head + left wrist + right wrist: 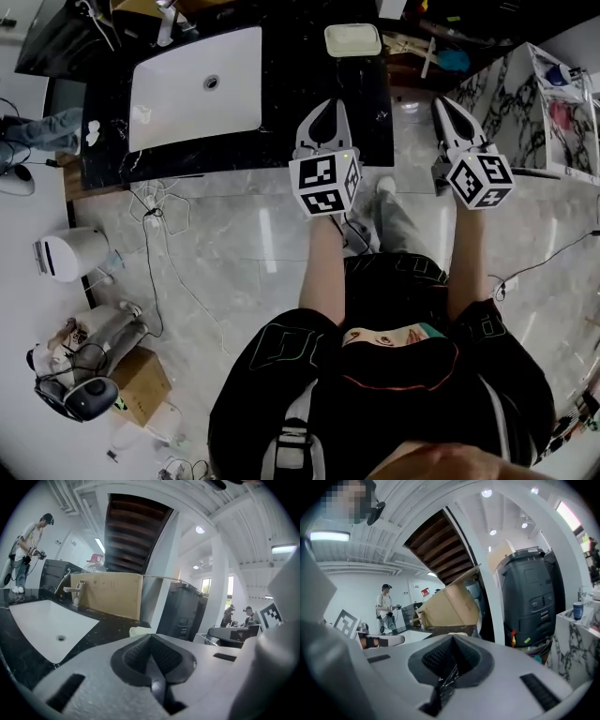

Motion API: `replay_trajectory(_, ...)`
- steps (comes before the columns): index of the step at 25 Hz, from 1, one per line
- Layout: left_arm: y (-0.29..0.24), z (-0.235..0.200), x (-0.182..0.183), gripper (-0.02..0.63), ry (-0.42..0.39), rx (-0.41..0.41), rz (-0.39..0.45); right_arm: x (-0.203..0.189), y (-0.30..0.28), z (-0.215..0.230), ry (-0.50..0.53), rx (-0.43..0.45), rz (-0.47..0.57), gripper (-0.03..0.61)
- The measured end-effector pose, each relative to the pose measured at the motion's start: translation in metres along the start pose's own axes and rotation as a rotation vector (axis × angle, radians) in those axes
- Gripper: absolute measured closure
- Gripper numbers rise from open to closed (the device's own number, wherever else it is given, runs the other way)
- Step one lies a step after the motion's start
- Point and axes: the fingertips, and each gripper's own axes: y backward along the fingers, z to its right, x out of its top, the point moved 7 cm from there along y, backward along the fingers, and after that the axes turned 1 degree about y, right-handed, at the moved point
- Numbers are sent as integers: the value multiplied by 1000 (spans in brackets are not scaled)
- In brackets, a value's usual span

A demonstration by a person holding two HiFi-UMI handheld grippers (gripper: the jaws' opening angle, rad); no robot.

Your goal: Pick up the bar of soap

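Two grippers are up in front of the person, one in each hand, each carrying one marker cube. The left gripper (325,108) hangs over the near edge of the black counter (309,75). Its own view shows its jaws pressed together, and there is nothing between them. The right gripper (448,105) is off past the counter's right end, over the marble floor (244,244). Its jaws are closed tight as well and hold nothing.

There is one bar of soap (352,39), a pale rectangle lying at the far edge of the counter. It is just right of the sink and ahead of the left gripper, well apart from both grippers. In the left gripper view it peeks out as a pale sliver (139,631) just above the closed jaw tips.

On the counter there is one white sink (197,84) with one drain (212,82), and one tap (75,590) behind the basin.

Down on the floor to the left sit one white appliance (70,253) and one cardboard box (141,380), with cables trailing between them.

The left gripper view shows three people in the background: one standing at far left (28,550) and two small figures at far right (238,615).
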Motion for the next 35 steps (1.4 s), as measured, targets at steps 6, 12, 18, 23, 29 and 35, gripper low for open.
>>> replay_trajectory(6, -31, -17, 15, 606, -17, 113, 12, 19, -59, 12, 3, 138, 22, 572)
replay_trajectory(12, -60, 1, 40, 606, -57, 184, 66, 56, -107, 40, 30, 283, 64, 572)
replay_trajectory(18, -62, 0, 33, 606, -71, 271, 41, 62, -136, 51, 50, 358, 45, 572)
replay_trajectory(23, -63, -6, 30, 606, -60, 316, 36, 71, -162, 49, 90, 414, 27, 572)
replay_trajectory(29, -77, -7, 31, 606, -62, 317, 31, 80, -179, 37, 241, 494, -20, 572)
replay_trajectory(35, -100, -1, 37, 606, -81, 280, 31, 78, -186, 43, 395, 529, -77, 572)
